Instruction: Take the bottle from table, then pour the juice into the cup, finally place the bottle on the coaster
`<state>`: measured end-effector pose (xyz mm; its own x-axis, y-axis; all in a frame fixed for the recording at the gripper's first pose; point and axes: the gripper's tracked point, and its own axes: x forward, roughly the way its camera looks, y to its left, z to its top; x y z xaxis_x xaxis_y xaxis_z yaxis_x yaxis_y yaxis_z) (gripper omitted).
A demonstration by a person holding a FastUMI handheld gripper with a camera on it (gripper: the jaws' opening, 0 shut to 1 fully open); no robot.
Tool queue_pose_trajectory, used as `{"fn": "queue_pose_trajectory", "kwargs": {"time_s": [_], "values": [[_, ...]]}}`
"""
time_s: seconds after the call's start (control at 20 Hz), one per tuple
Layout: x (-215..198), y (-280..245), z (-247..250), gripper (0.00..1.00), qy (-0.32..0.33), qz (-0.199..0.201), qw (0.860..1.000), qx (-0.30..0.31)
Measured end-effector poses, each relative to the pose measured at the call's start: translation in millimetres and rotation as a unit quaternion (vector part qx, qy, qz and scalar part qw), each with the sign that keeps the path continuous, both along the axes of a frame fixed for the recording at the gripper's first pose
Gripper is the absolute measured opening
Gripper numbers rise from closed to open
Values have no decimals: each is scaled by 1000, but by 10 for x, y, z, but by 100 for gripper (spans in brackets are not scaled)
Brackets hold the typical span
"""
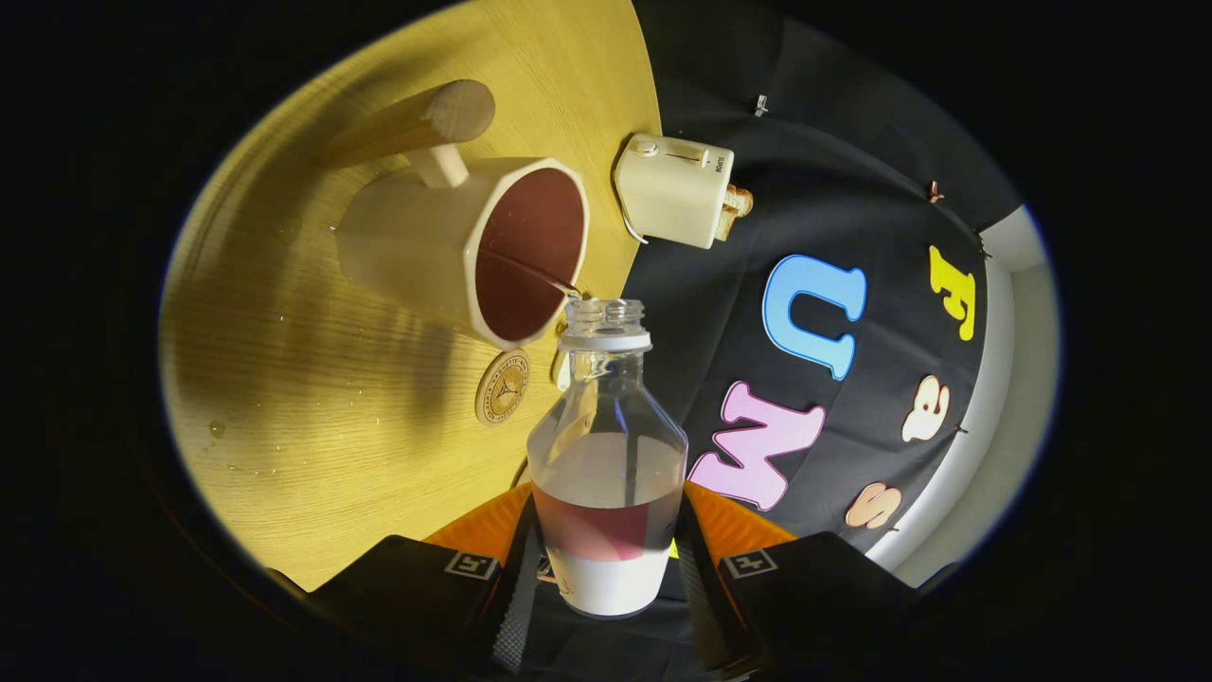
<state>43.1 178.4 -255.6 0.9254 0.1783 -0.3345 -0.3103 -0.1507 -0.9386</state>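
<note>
So my gripper (606,559) has both fingers closed snug on the lower body of the bottle (608,455), one pad on each side, no gap I can see. The bottle is tipped over toward the cup, cap off, with its open neck pointing at about 12 o'clock from the fingers. There's still a good bit of red juice (597,526) pooled low in the bottle, right between the pads.

Just past the neck, a thin stream (535,270) runs into the cup (473,246), which sits at roughly 11 o'clock from the bottle mouth. The cup looks already dark with juice inside, so I'd guess the pour is well underway.

Stuff that worries me: the mouth is right at the cup's near rim, so any wobble or backing off could send the stream onto the table (312,426). I already see a few droplets on the wood. Tilt harder and it could glug and splash.

The coaster (502,385) lies just beside the cup's base, at about 10 o'clock from the bottle. Tight spot, so I could clip the cup setting down.

Farther off, around 1 o'clock, a little toaster (674,189) sits at the table edge.
</note>
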Motion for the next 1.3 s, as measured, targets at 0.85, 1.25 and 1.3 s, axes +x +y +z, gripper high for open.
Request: {"fn": "queue_pose_trajectory", "kwargs": {"time_s": [0.85, 1.25, 1.3], "values": [[66, -26, -55, 71, -11, 16, 1000, -24], [123, -16, -50, 71, -21, 30, 999, -36], [128, -11, -46, 71, -22, 32, 998, -39]]}}
